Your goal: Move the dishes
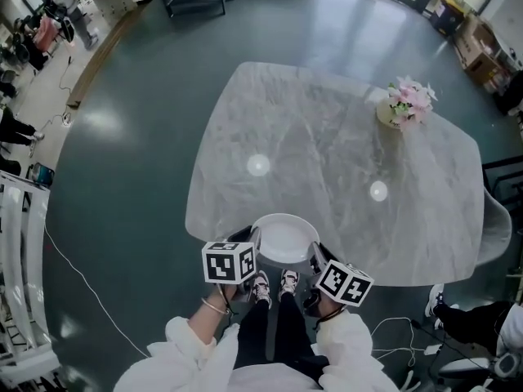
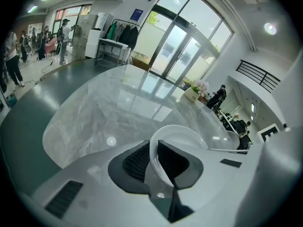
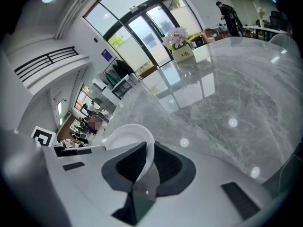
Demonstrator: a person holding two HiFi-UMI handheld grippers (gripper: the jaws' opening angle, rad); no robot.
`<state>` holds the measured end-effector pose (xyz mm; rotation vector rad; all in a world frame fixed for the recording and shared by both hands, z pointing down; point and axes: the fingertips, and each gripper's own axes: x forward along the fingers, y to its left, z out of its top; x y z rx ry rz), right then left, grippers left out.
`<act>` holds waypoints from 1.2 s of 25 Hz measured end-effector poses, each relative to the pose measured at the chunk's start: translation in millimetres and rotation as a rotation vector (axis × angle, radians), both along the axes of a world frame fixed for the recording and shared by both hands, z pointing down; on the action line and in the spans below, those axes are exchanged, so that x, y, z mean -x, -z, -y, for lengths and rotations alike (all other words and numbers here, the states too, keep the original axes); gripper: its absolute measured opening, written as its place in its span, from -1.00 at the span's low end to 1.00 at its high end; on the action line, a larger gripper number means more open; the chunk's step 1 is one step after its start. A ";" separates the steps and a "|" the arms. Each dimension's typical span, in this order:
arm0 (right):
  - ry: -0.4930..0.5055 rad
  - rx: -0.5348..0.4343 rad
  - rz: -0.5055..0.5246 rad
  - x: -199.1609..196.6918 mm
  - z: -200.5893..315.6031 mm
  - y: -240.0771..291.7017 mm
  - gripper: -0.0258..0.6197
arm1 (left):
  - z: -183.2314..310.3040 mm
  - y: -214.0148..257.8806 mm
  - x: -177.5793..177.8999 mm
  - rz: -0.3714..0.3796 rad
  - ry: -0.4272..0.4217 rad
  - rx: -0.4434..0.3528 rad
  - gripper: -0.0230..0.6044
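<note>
Grey marble desk [image 1: 343, 145] on a dark teal floor [image 1: 131, 178], with a pot of pink flowers [image 1: 406, 103] near the far right edge. A white round ceramic bowl [image 1: 284, 239] is at the near edge. The left gripper [image 2: 154, 156] pinches its left rim and the right gripper [image 3: 147, 161] its right rim. Both are held low and angle inward, just ahead of the person's legs [image 1: 274, 325]. Can't tell if the bowl is lifted or resting.

Grey marble table [image 1: 343, 145] on glossy teal floor [image 1: 139, 194]; tall glass doors [image 2: 182, 51]; perhaps a clothes rack [image 2: 120, 34] beside them.
</note>
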<state>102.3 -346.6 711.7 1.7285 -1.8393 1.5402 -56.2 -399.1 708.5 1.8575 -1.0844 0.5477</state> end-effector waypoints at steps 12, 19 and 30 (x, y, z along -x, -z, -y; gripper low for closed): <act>-0.001 0.035 -0.013 -1.0 4.5 -18.9 -0.60 | 2.8 -27.0 -1.3 -0.006 -0.002 0.045 -0.78; 0.002 0.056 -0.021 -2.8 3.2 -28.6 -0.60 | 3.6 -33.3 -2.8 0.002 -0.002 0.051 -0.78; 0.007 0.049 -0.015 -1.6 3.2 -32.0 -0.60 | 2.0 -34.0 -2.4 0.010 0.013 0.047 -0.78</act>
